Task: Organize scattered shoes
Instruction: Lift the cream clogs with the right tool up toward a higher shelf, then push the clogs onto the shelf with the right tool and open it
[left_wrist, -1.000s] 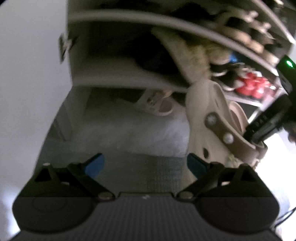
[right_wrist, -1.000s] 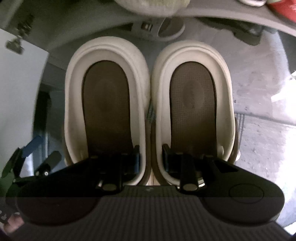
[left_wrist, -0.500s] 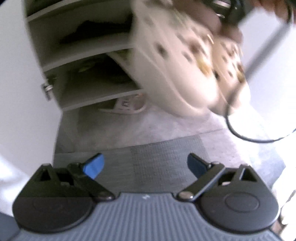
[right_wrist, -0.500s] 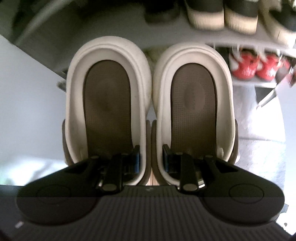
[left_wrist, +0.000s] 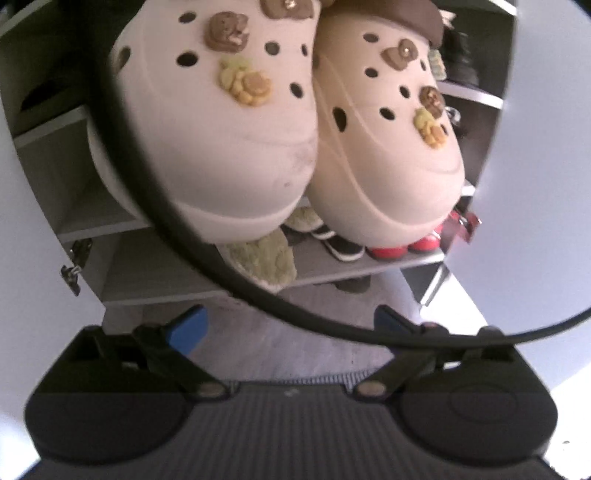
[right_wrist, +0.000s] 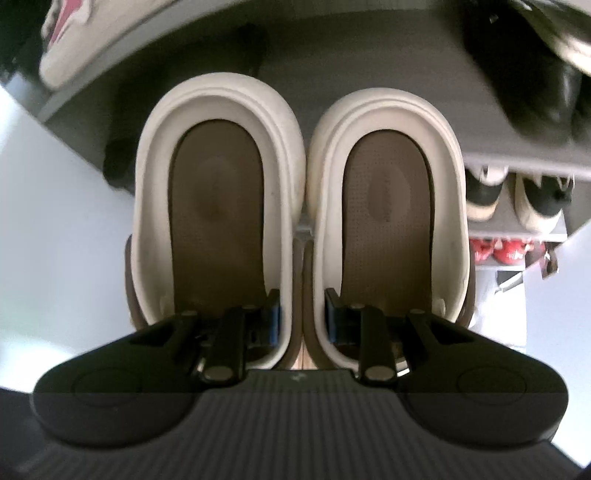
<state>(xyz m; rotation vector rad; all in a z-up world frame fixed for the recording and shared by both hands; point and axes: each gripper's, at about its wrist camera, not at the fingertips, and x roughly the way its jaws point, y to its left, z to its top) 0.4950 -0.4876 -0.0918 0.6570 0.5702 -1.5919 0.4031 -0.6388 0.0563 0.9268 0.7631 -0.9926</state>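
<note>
Holding: the right gripper has its 2 fingers one inside each heel opening, squeezing the 2 inner walls together, so it carries both cream clogs at once.
Left tool: the left gripper stands wide open and has nothing between its blue pads; it hangs below and in front of the pair.
Position of the pair: in the air in front of the open shoe cabinet, toes toward the shelves, heels toward the right gripper.
Long axis: each clog runs straight away from the right gripper, the 2 lying parallel and touching side by side.
Deciding relation: I judge the grey shelf just beyond the toes is the target, so the move should go forward along the long axis; the right hand is the nearer one.
Neighbours on that shelf: a dark shoe to the right and a white and pink shoe to the left, with a gap between.
Count, clogs: 2, with brown insoles and brown and yellow charms.
Count, lower shelves: 2 red shoes, 2 black and white shoes, 1 fuzzy green slipper.
Cable: 1 black cable crosses the left view.
</note>
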